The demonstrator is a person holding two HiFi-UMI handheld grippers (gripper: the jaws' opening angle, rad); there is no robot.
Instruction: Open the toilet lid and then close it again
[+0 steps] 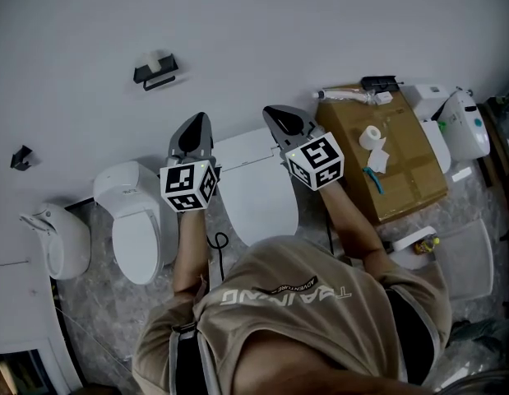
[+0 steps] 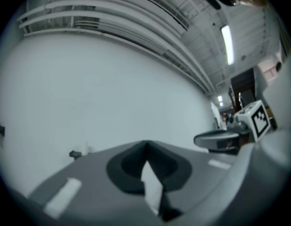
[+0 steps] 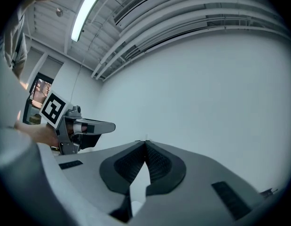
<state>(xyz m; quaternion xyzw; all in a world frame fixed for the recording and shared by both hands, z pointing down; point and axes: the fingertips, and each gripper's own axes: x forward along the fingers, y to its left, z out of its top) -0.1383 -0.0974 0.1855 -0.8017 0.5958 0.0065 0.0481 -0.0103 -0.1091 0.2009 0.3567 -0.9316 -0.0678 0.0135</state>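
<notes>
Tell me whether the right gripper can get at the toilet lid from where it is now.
Probably yes. The right gripper is held up near the edge of the toilet lid, jaws shut and empty, and the head view shows nothing between the two. The cardboard box stands off to the side.

Cardboard box (image 1: pixel 406 167): on the floor at the right, against the wall.
Paper roll (image 1: pixel 370 136): upright near the middle of the box top.
Blue stick (image 1: pixel 375 180): lying toward the box top's near edge.
Black holder (image 1: pixel 155 70): fixed to the wall, upper left.
</notes>
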